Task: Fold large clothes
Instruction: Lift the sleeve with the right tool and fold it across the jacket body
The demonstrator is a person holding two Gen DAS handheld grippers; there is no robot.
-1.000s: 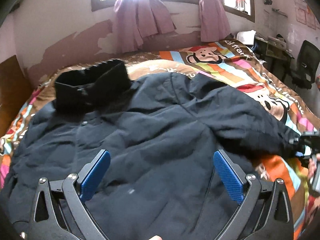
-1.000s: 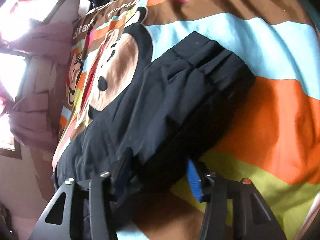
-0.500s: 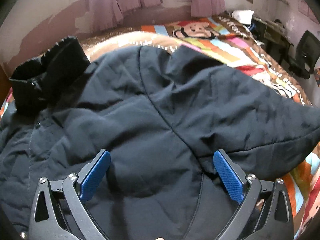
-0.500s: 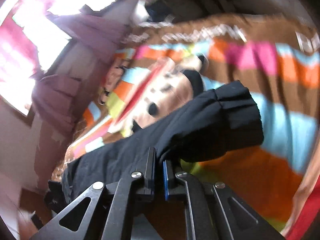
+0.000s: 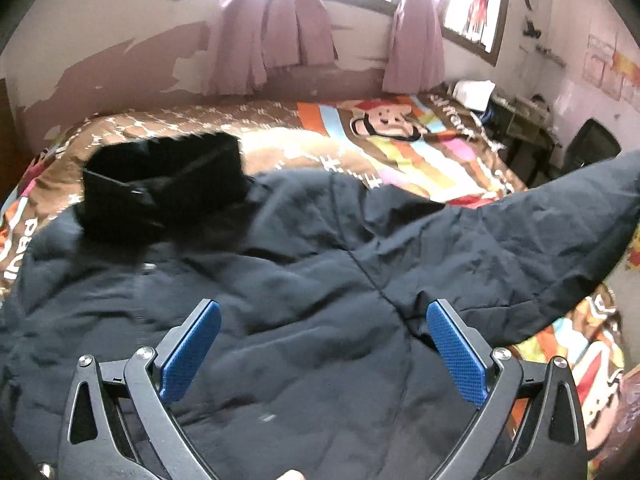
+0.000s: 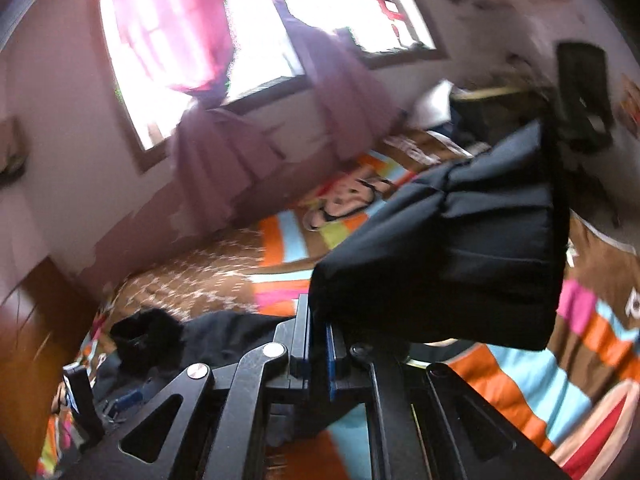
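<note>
A large dark navy padded jacket (image 5: 280,300) lies spread on the bed, its black furry collar (image 5: 168,184) at the far left. My left gripper (image 5: 320,344) hovers open just above the jacket's body, blue pads wide apart with nothing between them. My right gripper (image 6: 318,340) is shut on the edge of the jacket's sleeve (image 6: 460,256), whose cuff end hangs in the air in front of the camera. In the left wrist view that raised sleeve (image 5: 520,240) stretches up toward the right edge.
The bed has a striped cartoon-monkey cover (image 5: 400,136). Behind it stand a peeling wall and windows with purple curtains (image 5: 272,28). A cluttered desk (image 5: 520,112) and a dark chair (image 5: 592,144) are at the far right. A wooden door (image 6: 36,320) is left.
My right gripper closed on the sleeve near its cuff and lifted it high off the bed while rolling. The left gripper stayed open, dipped toward the jacket and drew back up.
</note>
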